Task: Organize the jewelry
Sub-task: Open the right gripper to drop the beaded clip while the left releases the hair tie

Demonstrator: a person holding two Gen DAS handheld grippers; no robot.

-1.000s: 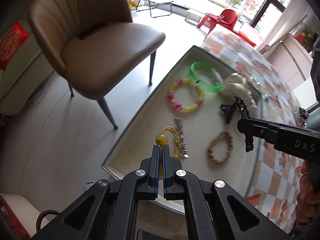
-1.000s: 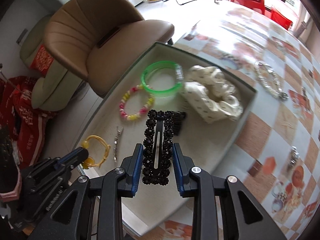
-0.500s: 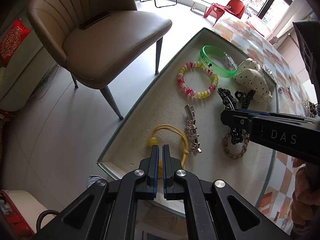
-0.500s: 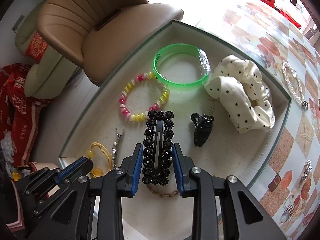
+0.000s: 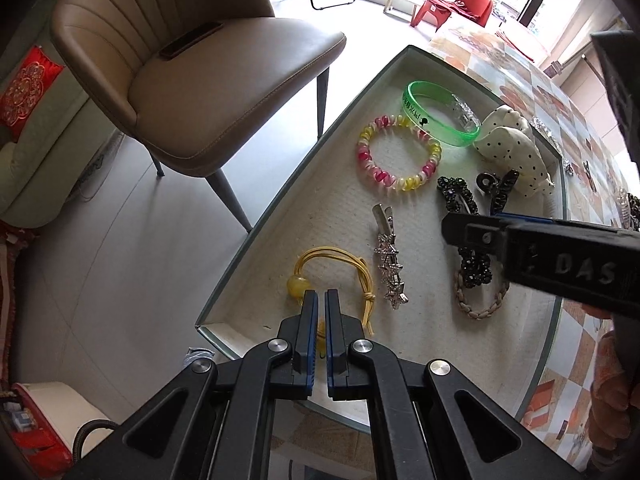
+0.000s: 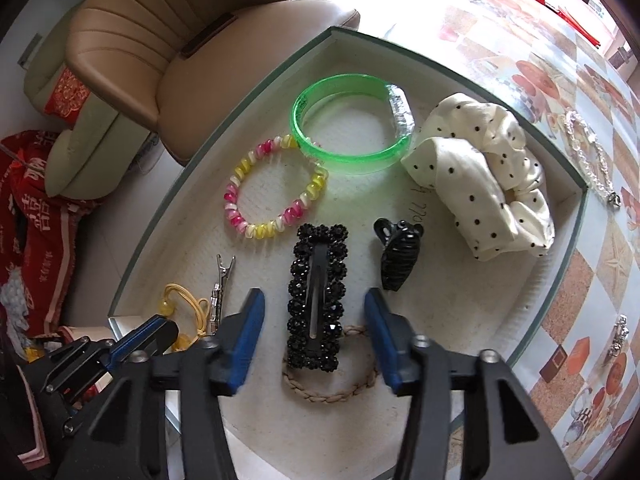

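Note:
A white tray (image 6: 568, 200) holds the jewelry. My right gripper (image 6: 314, 300) is open, its fingers on either side of a black beaded hair clip (image 6: 316, 296) that lies in the tray, partly on a braided band (image 6: 332, 394). My left gripper (image 5: 321, 300) is shut, or nearly so, on the cord of a yellow hair tie (image 5: 332, 264) with a bead, resting at the tray's near corner. A silver star clip (image 5: 390, 260), a pink-yellow bracelet (image 6: 272, 188), a green bangle (image 6: 348, 120), a black claw clip (image 6: 398, 252) and a polka-dot scrunchie (image 6: 488, 176) also lie in the tray.
The tray sits at the edge of a checkered table (image 6: 600, 280). More jewelry lies on the table right of the tray, including a silver chain (image 6: 592, 156). A tan chair (image 5: 192, 80) stands beside the table.
My right gripper lowered the black beaded clip into the tray and opened, letting it go. My left gripper brought the yellow hair tie down onto the tray.

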